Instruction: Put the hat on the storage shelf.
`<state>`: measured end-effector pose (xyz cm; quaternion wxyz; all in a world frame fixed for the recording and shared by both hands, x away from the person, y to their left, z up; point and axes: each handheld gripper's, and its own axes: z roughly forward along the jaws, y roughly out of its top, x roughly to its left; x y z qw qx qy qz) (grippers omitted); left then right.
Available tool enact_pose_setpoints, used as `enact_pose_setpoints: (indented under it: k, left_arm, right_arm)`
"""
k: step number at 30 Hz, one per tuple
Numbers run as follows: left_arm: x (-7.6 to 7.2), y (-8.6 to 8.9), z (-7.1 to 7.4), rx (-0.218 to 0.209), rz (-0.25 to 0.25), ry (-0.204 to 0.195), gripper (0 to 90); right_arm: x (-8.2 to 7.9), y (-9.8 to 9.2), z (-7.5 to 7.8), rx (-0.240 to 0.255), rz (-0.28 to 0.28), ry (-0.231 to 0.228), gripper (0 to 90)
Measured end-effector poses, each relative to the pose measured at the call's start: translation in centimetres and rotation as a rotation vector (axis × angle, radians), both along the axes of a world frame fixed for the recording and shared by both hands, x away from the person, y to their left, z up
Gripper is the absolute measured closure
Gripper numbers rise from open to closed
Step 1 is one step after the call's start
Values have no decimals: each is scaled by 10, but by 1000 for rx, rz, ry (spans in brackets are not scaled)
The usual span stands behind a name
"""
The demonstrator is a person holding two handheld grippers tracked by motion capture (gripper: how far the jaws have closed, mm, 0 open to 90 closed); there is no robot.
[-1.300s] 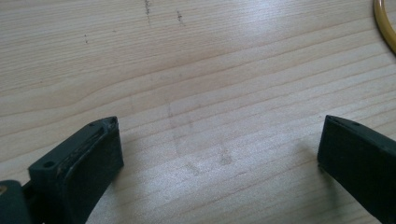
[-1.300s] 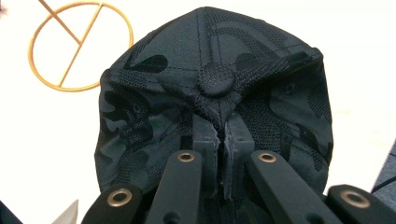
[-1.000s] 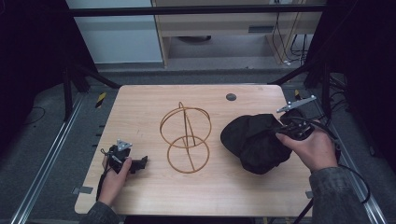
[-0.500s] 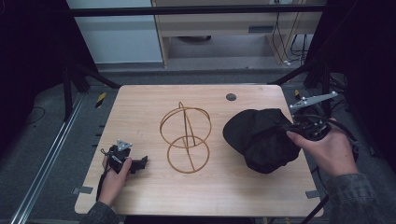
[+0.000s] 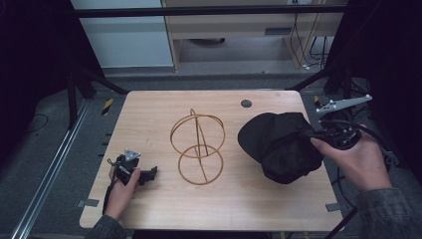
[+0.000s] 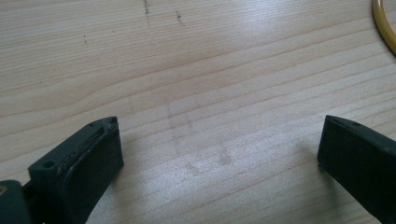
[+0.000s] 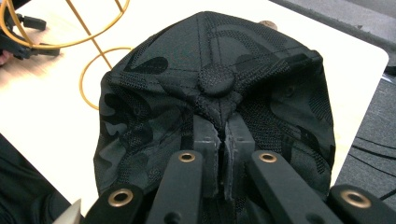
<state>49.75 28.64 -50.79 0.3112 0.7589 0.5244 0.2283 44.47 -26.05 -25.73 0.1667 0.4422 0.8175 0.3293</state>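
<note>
The right tongs (image 7: 223,140) are clenched on a fold of a black cap (image 7: 210,98), pinching the fabric just below its crown button. In the high view, the right tongs (image 5: 312,135) sit at the cap's (image 5: 278,144) right edge, with the cap spreading away from them to their left over the right side of the wooden surface (image 5: 164,107). Compared with a second ago, the right hand has moved up and out toward the surface's right edge, and the cap has come with it, now hanging fuller and rounder. A gold wire stand (image 5: 197,142) stands between the two tongs, apart from both. The left tongs (image 5: 149,173) lie in the same place as before; in the left gripper view (image 6: 219,154) they are released, with only bare wood between them.
</note>
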Motion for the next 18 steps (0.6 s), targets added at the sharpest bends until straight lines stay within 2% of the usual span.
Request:
enact_pose_setpoints:
  k: [10,18]
  left_arm:
    - [0,0,0,0,0,0,0]
    - [0,0,0,0,0,0,0]
  right_arm:
    - [-7,-2,10,22,-3,-34,861]
    - [-15,-2,29,59,-3,-93,862]
